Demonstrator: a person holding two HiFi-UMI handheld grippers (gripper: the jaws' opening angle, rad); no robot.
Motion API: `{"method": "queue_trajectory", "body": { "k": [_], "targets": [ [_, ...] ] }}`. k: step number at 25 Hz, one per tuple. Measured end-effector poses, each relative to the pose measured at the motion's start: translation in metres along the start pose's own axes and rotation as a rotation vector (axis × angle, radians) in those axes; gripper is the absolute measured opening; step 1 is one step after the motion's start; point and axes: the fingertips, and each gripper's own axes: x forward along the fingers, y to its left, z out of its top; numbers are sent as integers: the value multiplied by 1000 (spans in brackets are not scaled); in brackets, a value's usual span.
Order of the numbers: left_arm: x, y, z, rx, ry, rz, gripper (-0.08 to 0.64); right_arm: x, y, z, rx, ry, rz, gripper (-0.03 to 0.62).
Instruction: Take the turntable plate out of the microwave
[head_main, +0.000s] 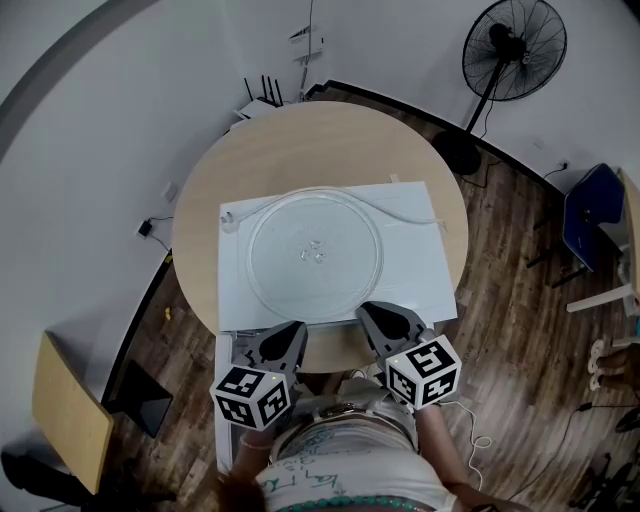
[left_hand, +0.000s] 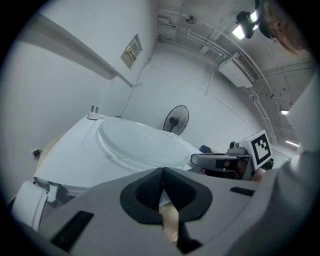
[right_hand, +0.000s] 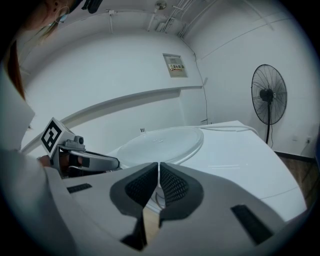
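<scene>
The clear glass turntable plate (head_main: 315, 255) lies flat on the white top of the microwave (head_main: 415, 280), which stands on a round wooden table (head_main: 300, 140). Both grippers hover at the microwave's near edge, close to the person's body, and touch nothing. My left gripper (head_main: 297, 329) is shut and empty, just short of the plate's near left rim. My right gripper (head_main: 366, 311) is shut and empty too, by the near right rim. The left gripper view shows the plate (left_hand: 140, 145) ahead of the closed left gripper (left_hand: 162, 172). The right gripper view has the plate (right_hand: 160, 142) beyond the closed right gripper (right_hand: 158, 167).
A white cable (head_main: 400, 215) lies across the microwave's top behind the plate. A black standing fan (head_main: 513, 50) is at the far right, with a blue chair (head_main: 590, 210) on the wooden floor to the right. A wooden board (head_main: 65, 410) sits at the lower left.
</scene>
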Motion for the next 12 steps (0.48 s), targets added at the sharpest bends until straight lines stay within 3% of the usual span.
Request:
{"method": "queue_trajectory", "body": {
  "k": [12],
  "targets": [
    [2, -12, -1, 1, -55, 37, 15, -13, 1, 23, -75, -60, 95, 3]
  ]
}}
